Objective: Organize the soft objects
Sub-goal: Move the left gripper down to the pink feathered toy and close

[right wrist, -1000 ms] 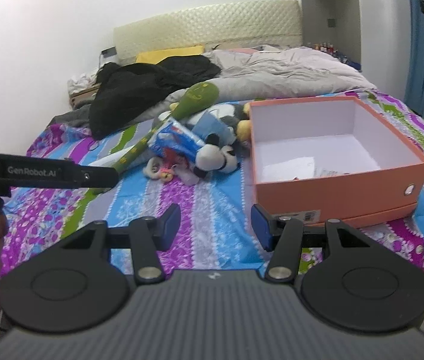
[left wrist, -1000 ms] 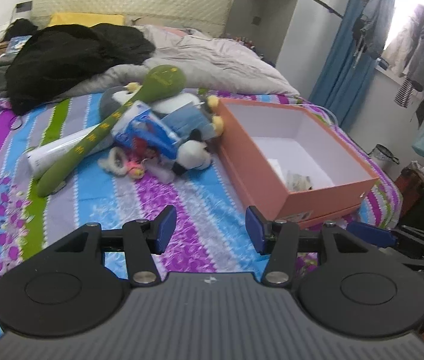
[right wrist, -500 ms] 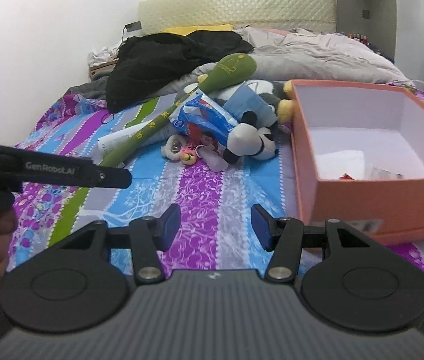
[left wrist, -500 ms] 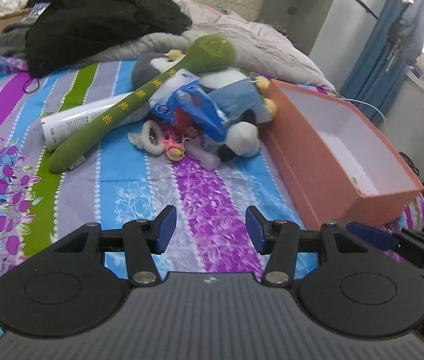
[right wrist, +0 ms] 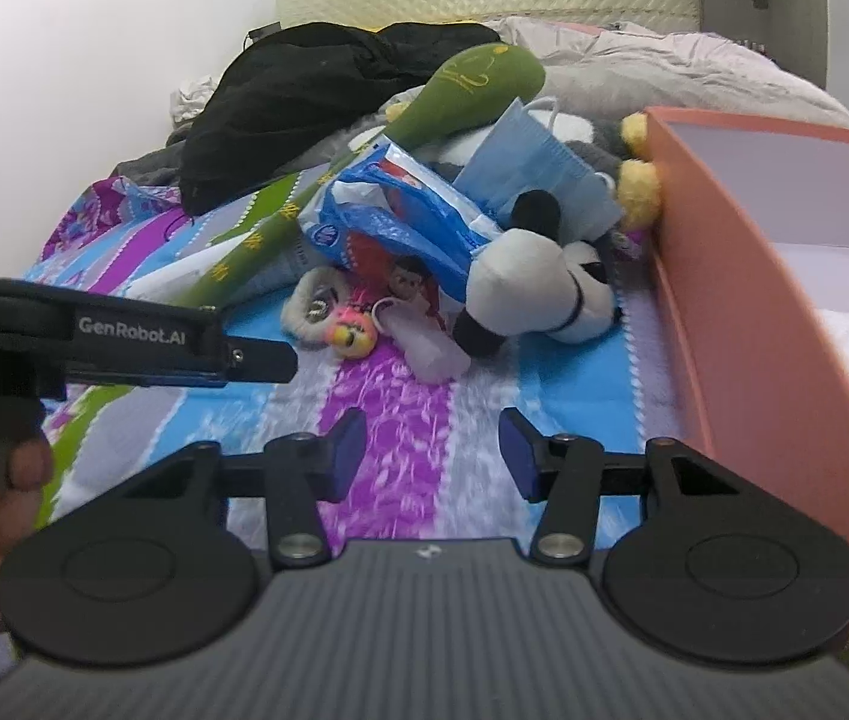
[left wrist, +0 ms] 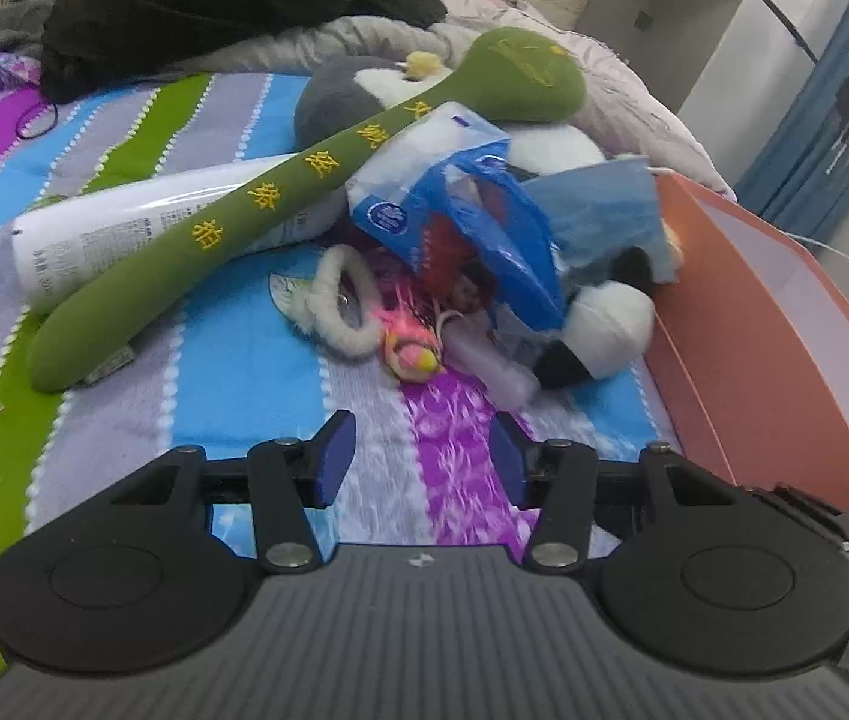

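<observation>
Your left tongs (left wrist: 423, 459) and right tongs (right wrist: 431, 456) are both spread wide with nothing between the blue pads, each held low over the striped bedspread (left wrist: 244, 372). Straight ahead of both lies the heap of soft things: a long green plush stick (left wrist: 280, 204) with yellow embroidered characters along its shaft, too small for you to read; a crumpled blue plastic bag (left wrist: 472, 222) with a round white logo; a black-and-white plush toy (right wrist: 535, 294); a pale blue face mask (right wrist: 535, 171); a fuzzy white ring (left wrist: 337, 306); and a small pink-and-yellow toy (left wrist: 409, 354). Under the green stick is a white tube (left wrist: 142, 222) with fine grey print that cannot be made out. Just right of the heap, ahead and to the right of your right tongs, the orange box (right wrist: 742, 276) stands open, touching the plush toys. In the right wrist view, "GenRobot.AI" reads in white on the side of your left tongs.
</observation>
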`<state>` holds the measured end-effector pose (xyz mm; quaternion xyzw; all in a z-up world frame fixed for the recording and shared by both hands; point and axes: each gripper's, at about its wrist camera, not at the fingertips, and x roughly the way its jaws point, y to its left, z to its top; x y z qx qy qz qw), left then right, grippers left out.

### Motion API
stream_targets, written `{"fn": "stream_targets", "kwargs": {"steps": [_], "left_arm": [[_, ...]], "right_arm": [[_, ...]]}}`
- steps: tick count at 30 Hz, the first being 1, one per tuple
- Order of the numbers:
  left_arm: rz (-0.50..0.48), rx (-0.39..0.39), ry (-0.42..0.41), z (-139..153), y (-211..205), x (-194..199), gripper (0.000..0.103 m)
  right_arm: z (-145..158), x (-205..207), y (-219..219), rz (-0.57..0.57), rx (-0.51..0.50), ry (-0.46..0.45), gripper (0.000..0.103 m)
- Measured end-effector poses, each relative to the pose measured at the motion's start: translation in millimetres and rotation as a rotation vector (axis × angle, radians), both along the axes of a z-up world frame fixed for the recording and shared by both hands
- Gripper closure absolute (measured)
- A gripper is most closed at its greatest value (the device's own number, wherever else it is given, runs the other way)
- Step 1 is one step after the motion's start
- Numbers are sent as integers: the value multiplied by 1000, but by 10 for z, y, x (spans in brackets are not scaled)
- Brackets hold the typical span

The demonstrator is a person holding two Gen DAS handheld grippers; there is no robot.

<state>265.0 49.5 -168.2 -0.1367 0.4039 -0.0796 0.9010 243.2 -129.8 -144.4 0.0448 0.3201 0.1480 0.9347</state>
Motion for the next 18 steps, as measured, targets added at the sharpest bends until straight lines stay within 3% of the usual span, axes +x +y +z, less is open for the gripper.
{"fn": "stream_targets", "kwargs": {"steps": [10,14,18], "left_arm": [[22,-94,34,-308,54,522,59],[22,-115,42,-360,81,622,71],[13,-127,32,-369,81,631,74]], "right_arm": [[-317,540,133,-3,33,32,57],[-362,657,196,9,31,27,57],[-384,707,215,-11,20,28,66]]}}
